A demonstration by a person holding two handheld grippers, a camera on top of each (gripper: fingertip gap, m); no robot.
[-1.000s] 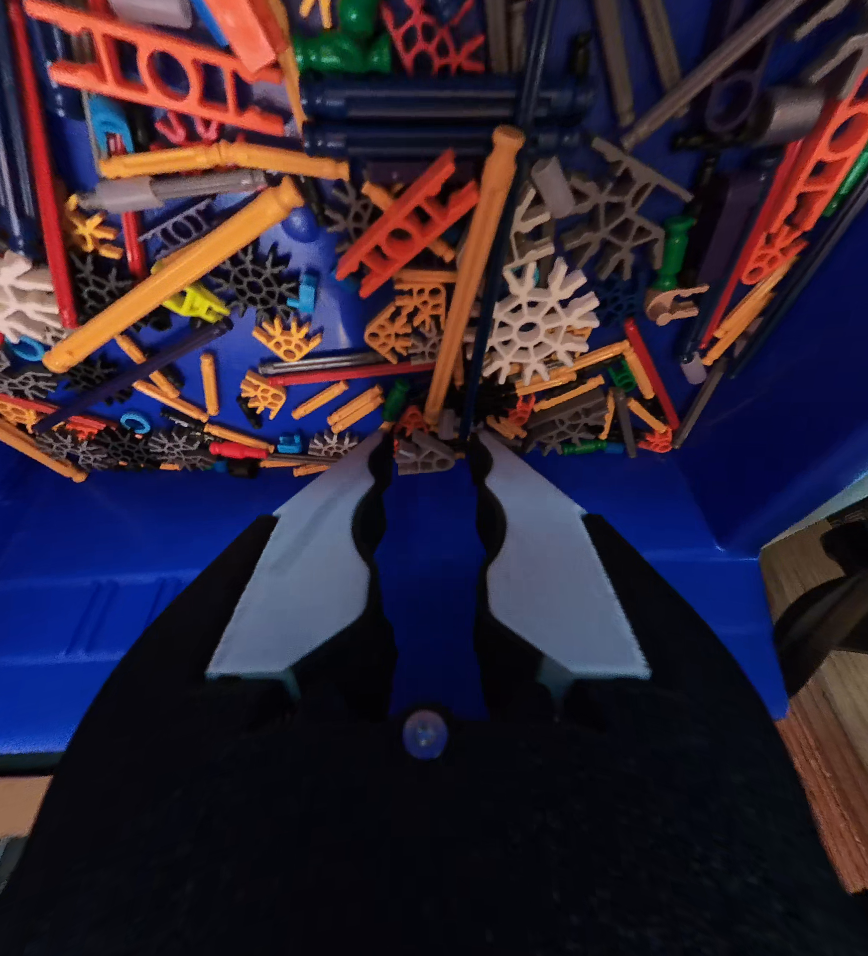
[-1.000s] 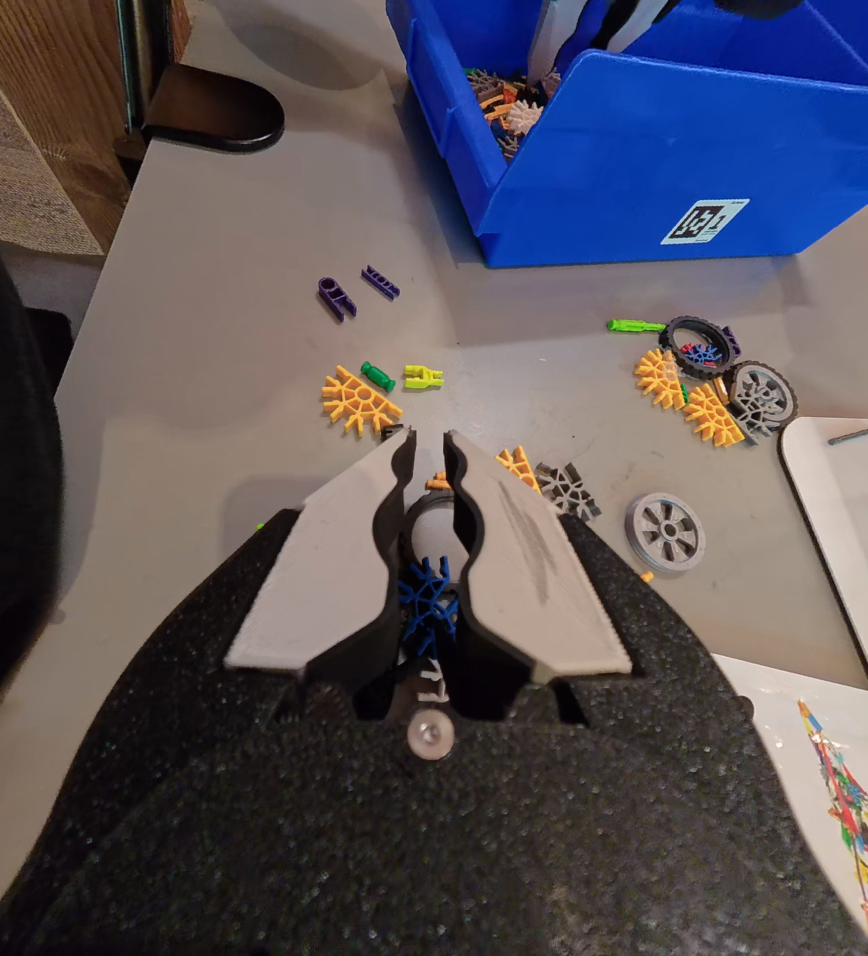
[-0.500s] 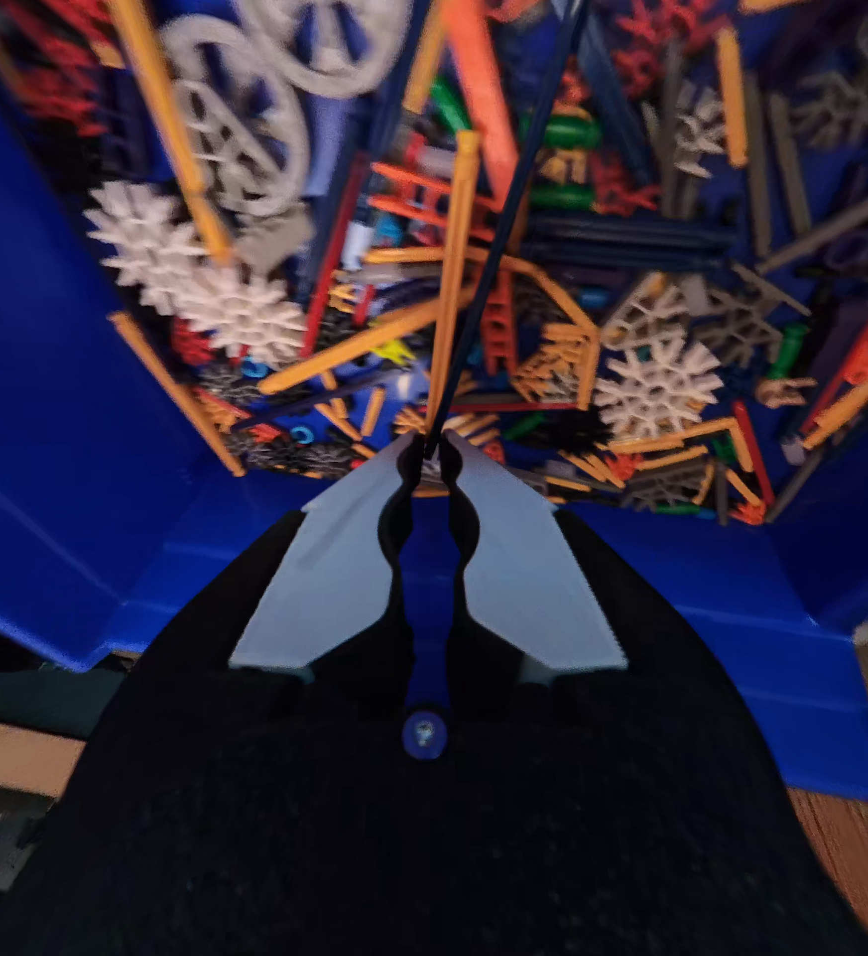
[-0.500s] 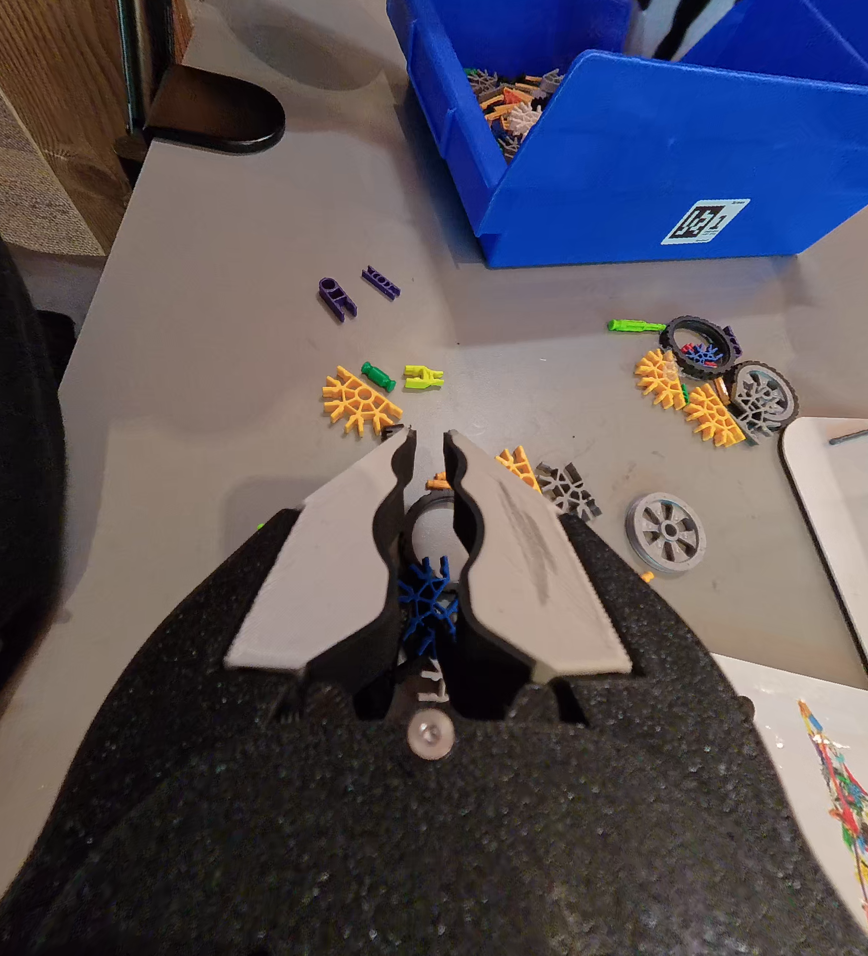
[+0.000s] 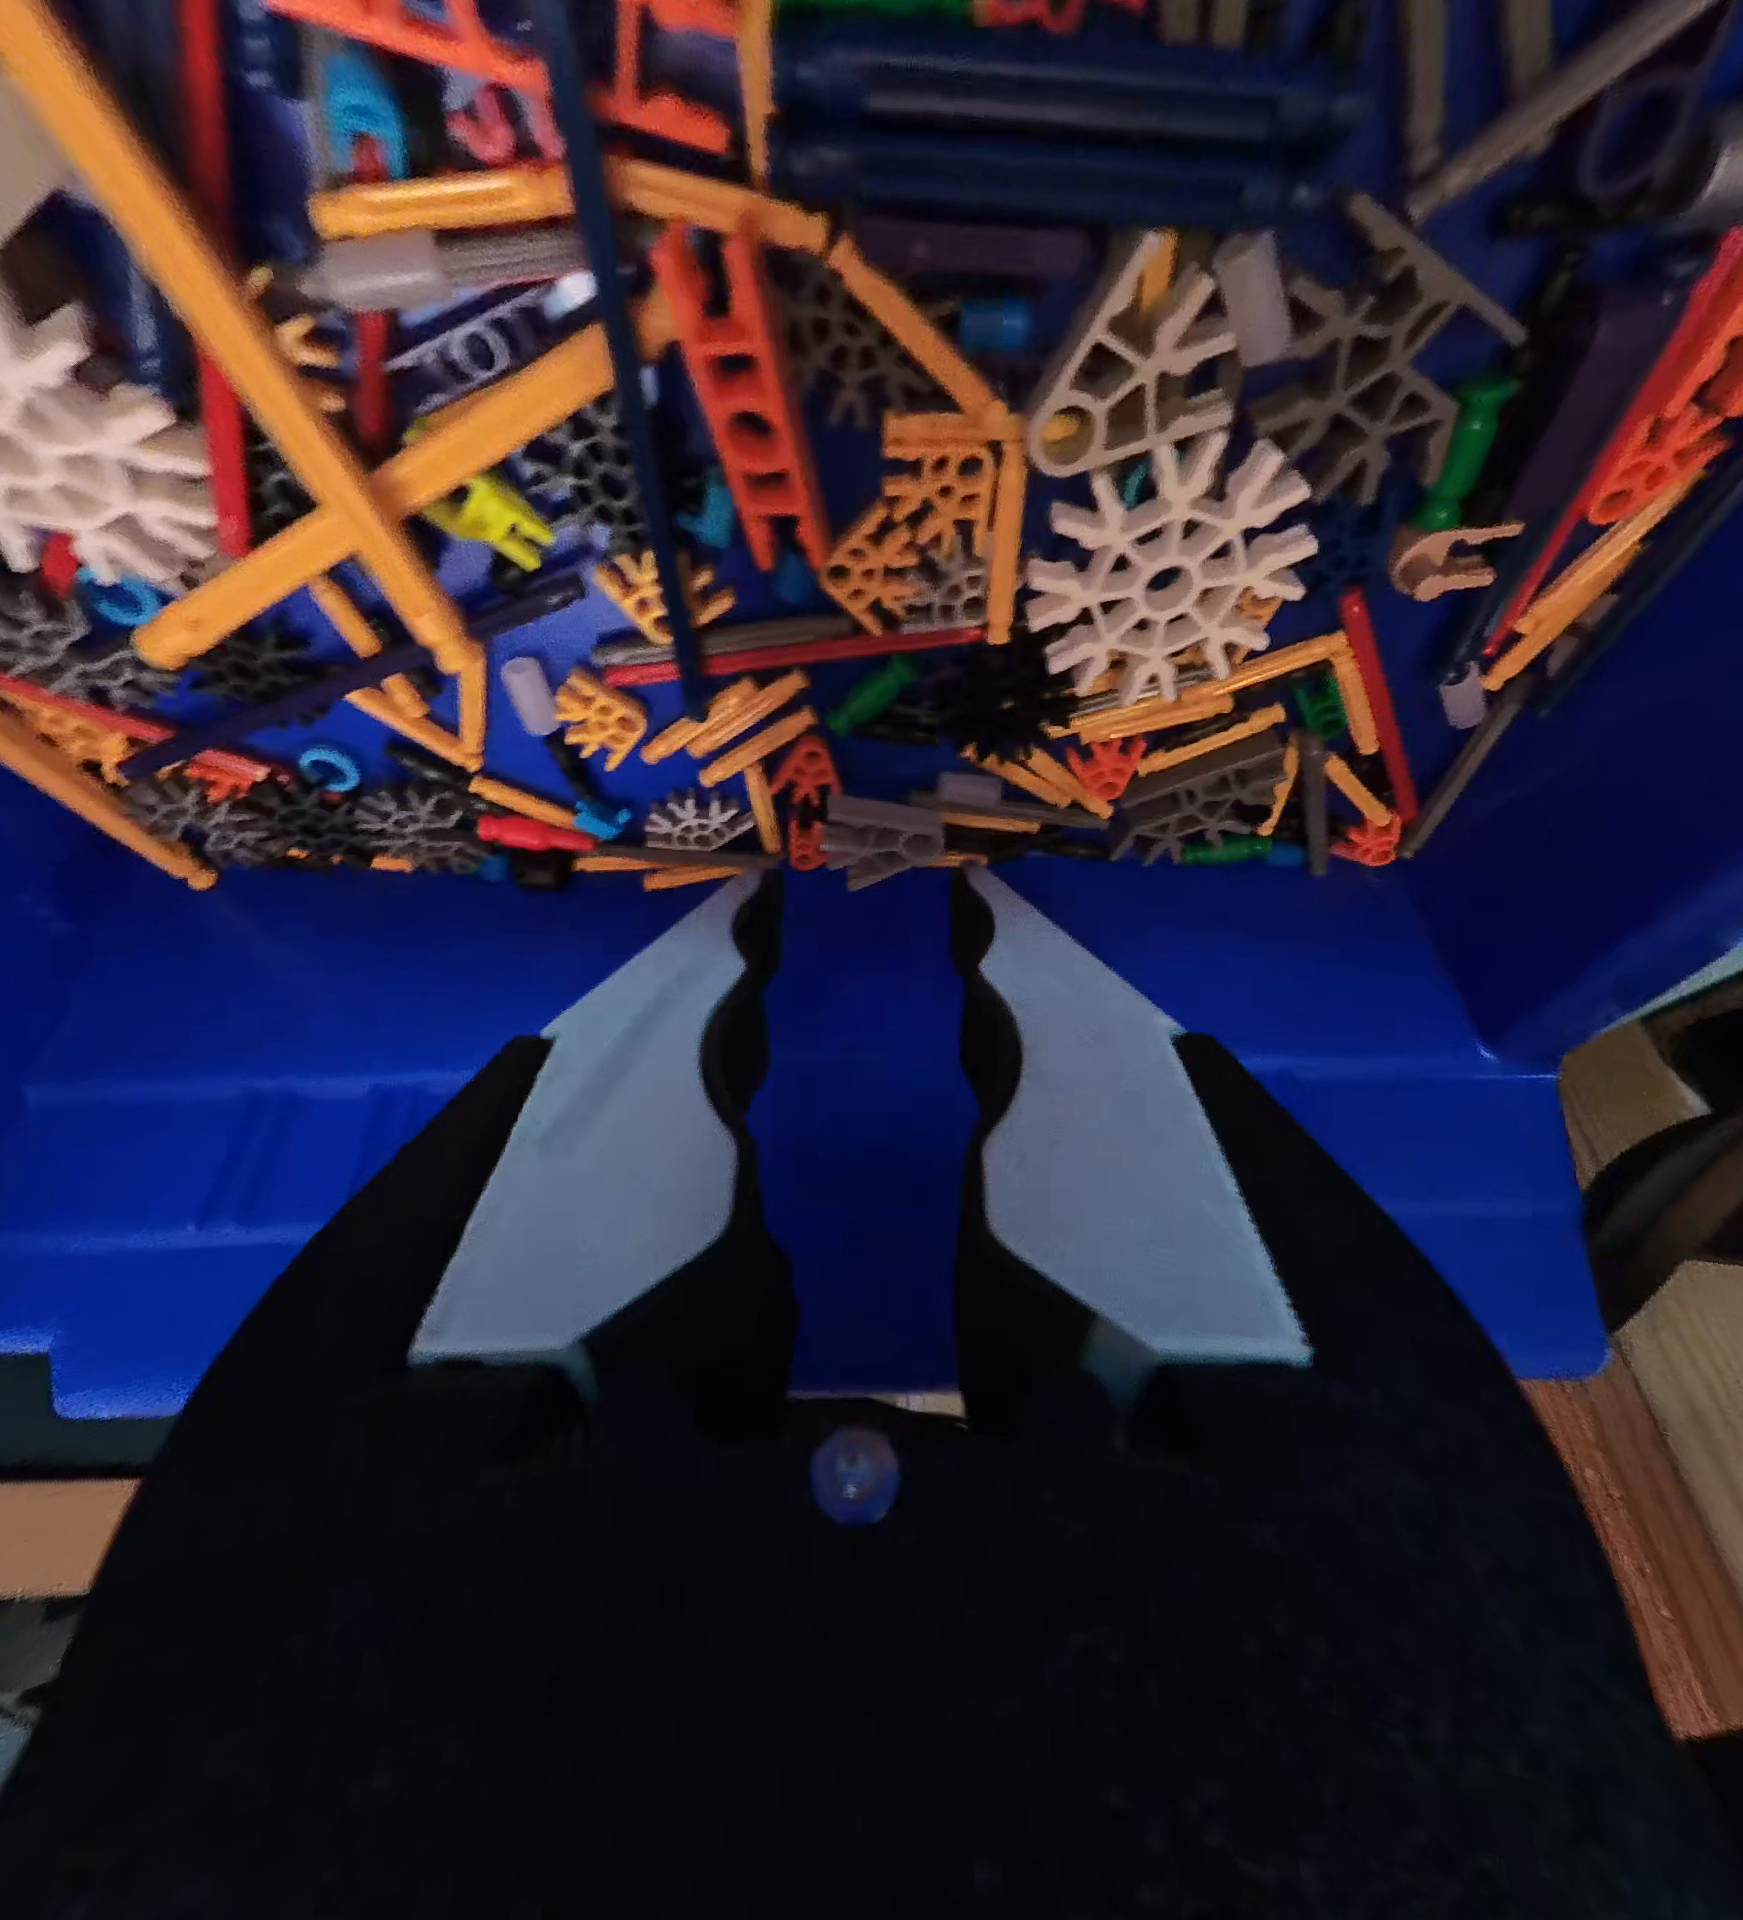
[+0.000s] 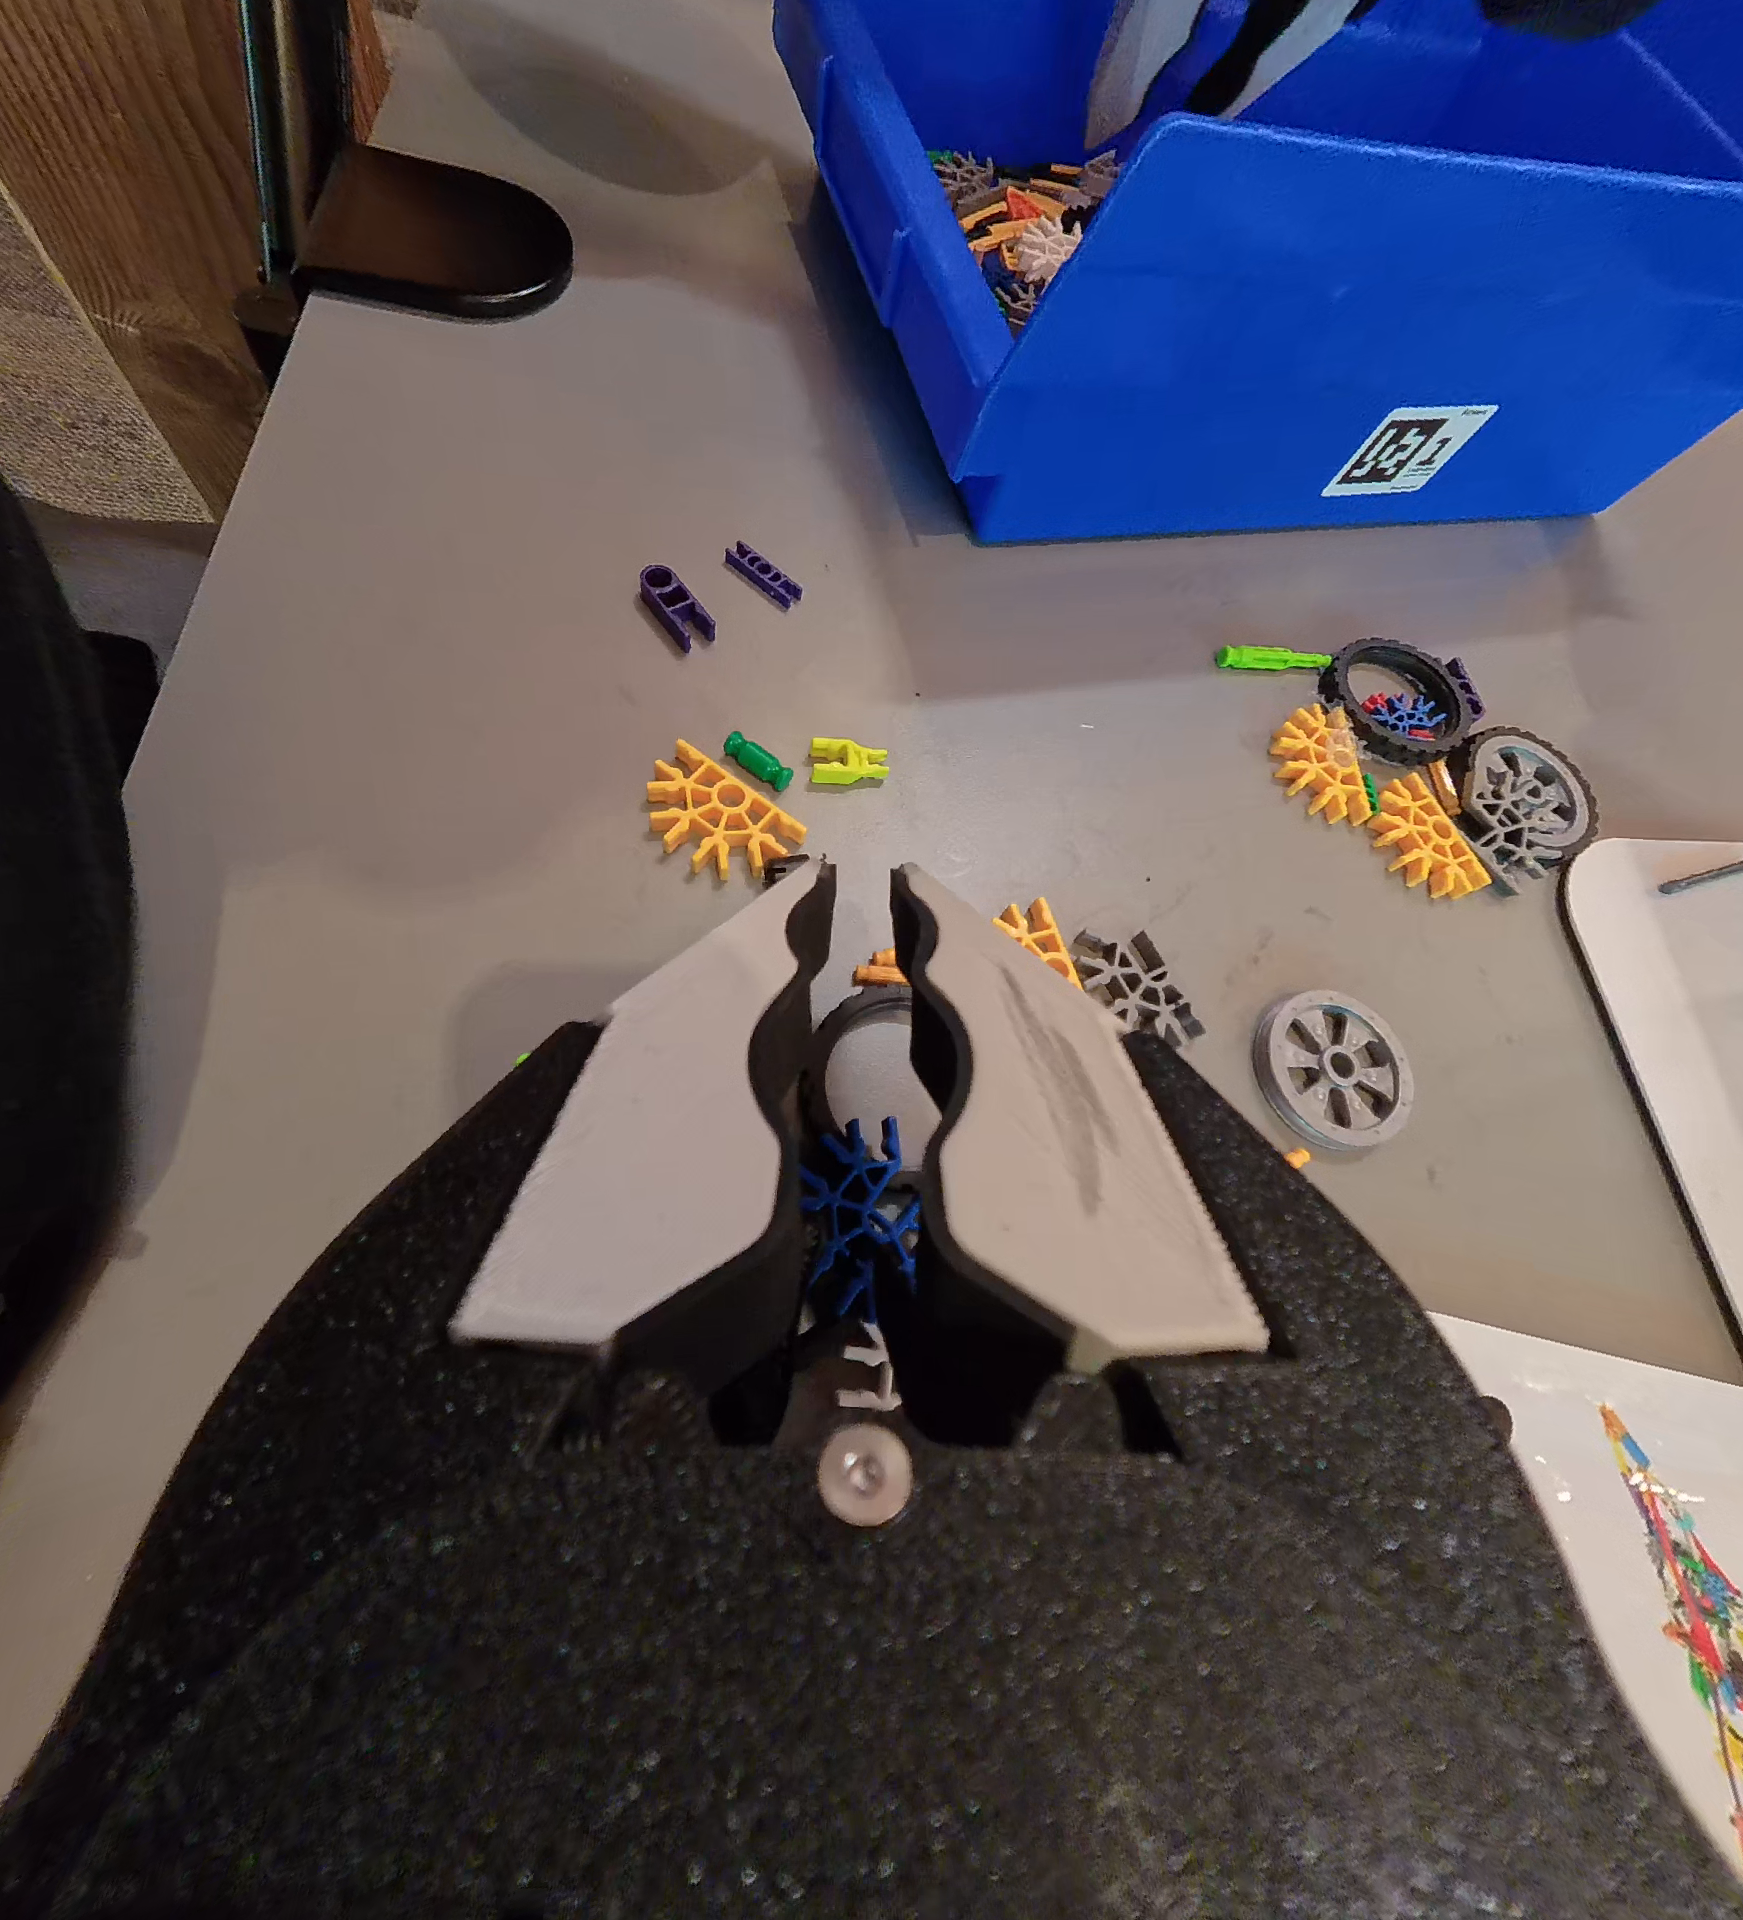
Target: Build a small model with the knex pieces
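Since half a second ago, the jaws of the left gripper (image 5: 862, 883) are parted from a near-closed pinch, and the thin dark blue rod (image 5: 628, 416) once caught at their tips is let go. That rod is now seen lying slantwise across the heap of building pieces inside the blue bin (image 5: 223, 1039), well beyond the fingertips and apart from them. Nothing is held between the left jaws; a moderate gap is kept. Just ahead of the tips, a grey connector (image 5: 882, 836) is found at the heap's near edge, and a white snowflake connector (image 5: 1163, 582) farther off to the right.

A snag is judged possible: the open tips are very near tangled rods, so a sideways drift could drag several pieces at once, and the loose rod could slide.

No change is noted at the right gripper (image 6: 862, 878). Its jaws are drawn close together on a black ring (image 6: 862, 1023), with a blue connector (image 6: 862, 1205) lodged behind it; whether the two are joined cannot be told. It is held above the grey table (image 6: 431, 623), near a yellow connector (image 6: 721, 810) and a grey wheel (image 6: 1332, 1068). The ring is gripped only at its edges, so a slip is judged possible.
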